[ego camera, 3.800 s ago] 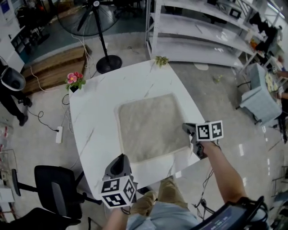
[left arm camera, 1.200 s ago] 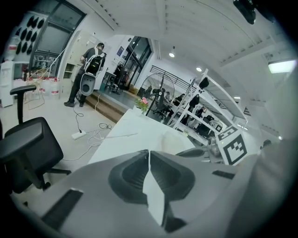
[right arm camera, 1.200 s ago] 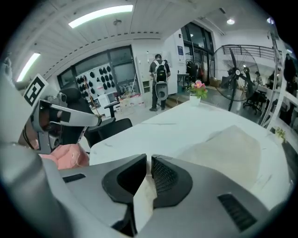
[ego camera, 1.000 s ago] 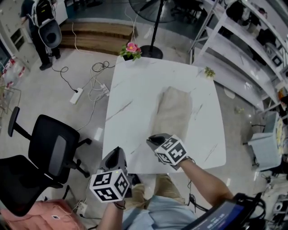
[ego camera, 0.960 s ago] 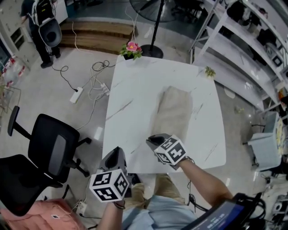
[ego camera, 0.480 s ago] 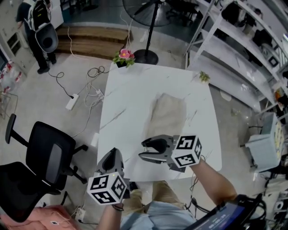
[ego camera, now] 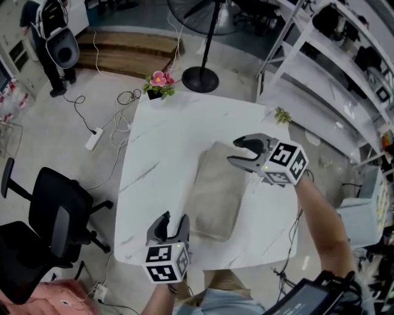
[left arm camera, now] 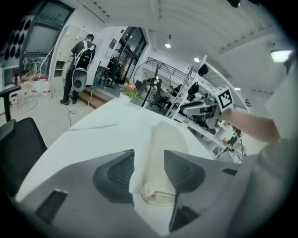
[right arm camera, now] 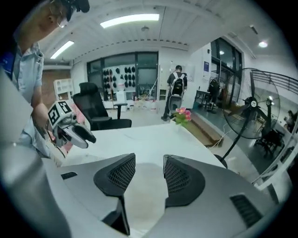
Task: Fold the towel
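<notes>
A white table [ego camera: 148,160] stands in a workshop, with a fan [ego camera: 212,12] and shelves [ego camera: 326,55] behind it. The towel [ego camera: 215,191] lies on it as a narrow folded strip, its long axis running from the near edge toward the far right corner. The left gripper [ego camera: 172,223] sits at the near end with jaws just opened wide; the bunched end lies between them, unpinched. The right gripper [ego camera: 234,152] hangs over the far end, jaws also just opened, cloth showing below the gap, nothing held. Each is nearest its own end, so the next fold likely brings end to end. Whether either touches cloth I cannot tell; the right gripper hides the far corners
</notes>
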Action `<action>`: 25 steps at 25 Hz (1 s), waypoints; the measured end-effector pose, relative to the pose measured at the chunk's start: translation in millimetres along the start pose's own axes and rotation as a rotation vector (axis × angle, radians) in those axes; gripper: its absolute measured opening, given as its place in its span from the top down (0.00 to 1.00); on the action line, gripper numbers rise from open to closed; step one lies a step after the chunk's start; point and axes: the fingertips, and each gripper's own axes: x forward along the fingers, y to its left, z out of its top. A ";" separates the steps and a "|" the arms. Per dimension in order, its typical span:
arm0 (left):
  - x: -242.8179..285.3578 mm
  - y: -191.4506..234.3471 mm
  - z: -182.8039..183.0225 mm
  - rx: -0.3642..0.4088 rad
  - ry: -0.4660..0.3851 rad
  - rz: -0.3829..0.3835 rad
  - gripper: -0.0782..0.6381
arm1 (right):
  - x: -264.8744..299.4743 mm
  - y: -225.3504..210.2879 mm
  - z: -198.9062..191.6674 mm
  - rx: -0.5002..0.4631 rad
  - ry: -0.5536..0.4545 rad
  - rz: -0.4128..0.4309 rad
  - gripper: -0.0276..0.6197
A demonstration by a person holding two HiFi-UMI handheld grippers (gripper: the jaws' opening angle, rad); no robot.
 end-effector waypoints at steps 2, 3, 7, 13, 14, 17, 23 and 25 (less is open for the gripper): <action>14.5 1.8 -16.2 -0.002 0.052 0.048 0.61 | 19.0 -23.7 -14.7 -0.041 0.041 0.061 0.64; 19.7 3.0 -23.1 -0.007 0.074 0.068 0.61 | 28.8 -31.4 -20.3 -0.055 0.054 0.105 0.62; 32.1 6.9 -37.4 -0.014 0.108 0.135 0.65 | 66.0 -48.0 -44.2 -0.065 0.087 0.295 0.62; 36.9 3.4 -44.9 -0.013 0.108 0.218 0.78 | 102.2 -52.6 -75.6 -0.092 0.098 0.417 0.81; 37.0 2.0 -45.6 -0.009 0.112 0.230 0.81 | 103.3 -49.7 -77.8 -0.096 0.091 0.429 0.84; 35.3 -1.1 -44.1 0.003 0.111 0.255 0.84 | 98.6 -48.1 -74.6 -0.111 0.043 0.434 0.88; 6.4 -18.4 -26.3 0.022 0.030 0.296 0.85 | 55.4 -45.1 -19.0 -0.151 -0.172 0.382 0.88; -4.9 -21.3 -28.2 0.002 0.016 0.307 0.85 | 50.2 -39.5 -3.2 -0.182 -0.201 0.377 0.87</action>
